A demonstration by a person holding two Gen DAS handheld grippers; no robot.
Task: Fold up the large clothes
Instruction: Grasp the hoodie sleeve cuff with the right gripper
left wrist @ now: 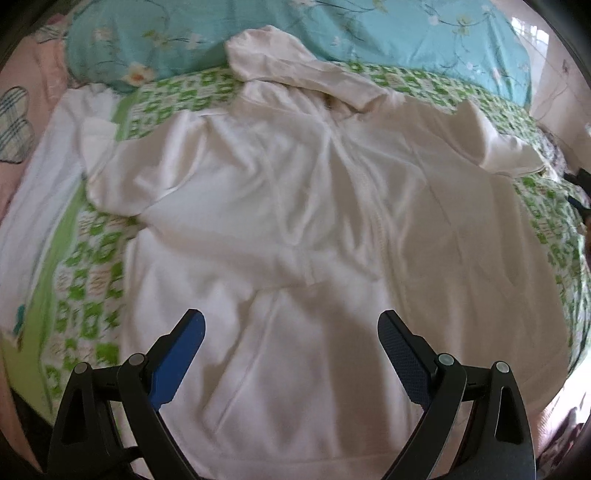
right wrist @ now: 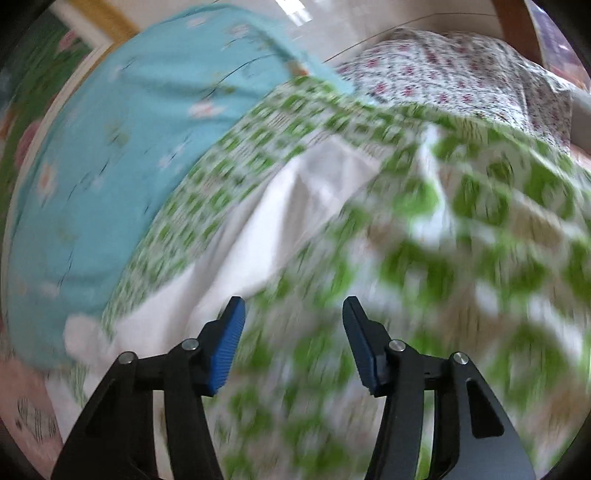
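Here, the left gripper (left wrist: 291,325) was seen spread wide, its 2 blue-padded fingers (left wrist: 177,363) poised over the lower part of a white garment (left wrist: 295,206) with nothing held between them; contact with the cloth could not be told. The garment was laid out flat across a green-checked sheet (left wrist: 92,280), a front seam running down its middle, the hood (left wrist: 295,70) bunched at the far end against a turquoise quilt (left wrist: 369,33). 1 sleeve (left wrist: 44,184) was stretched out to the left, the other (left wrist: 491,147) folded near the right edge, where a dark part of the other tool (left wrist: 580,192) was glimpsed.

The right gripper (right wrist: 293,314) was likewise held apart, though less widely, and nothing was pinched. In that blurred view it was pointed at the green-checked sheet (right wrist: 461,258), with a white strip of the garment (right wrist: 258,229) lying just left of the fingers (right wrist: 225,350). The turquoise quilt (right wrist: 110,147) was piled at far left, and a small-flowered cloth (right wrist: 461,74) was heaped beyond the sheet.
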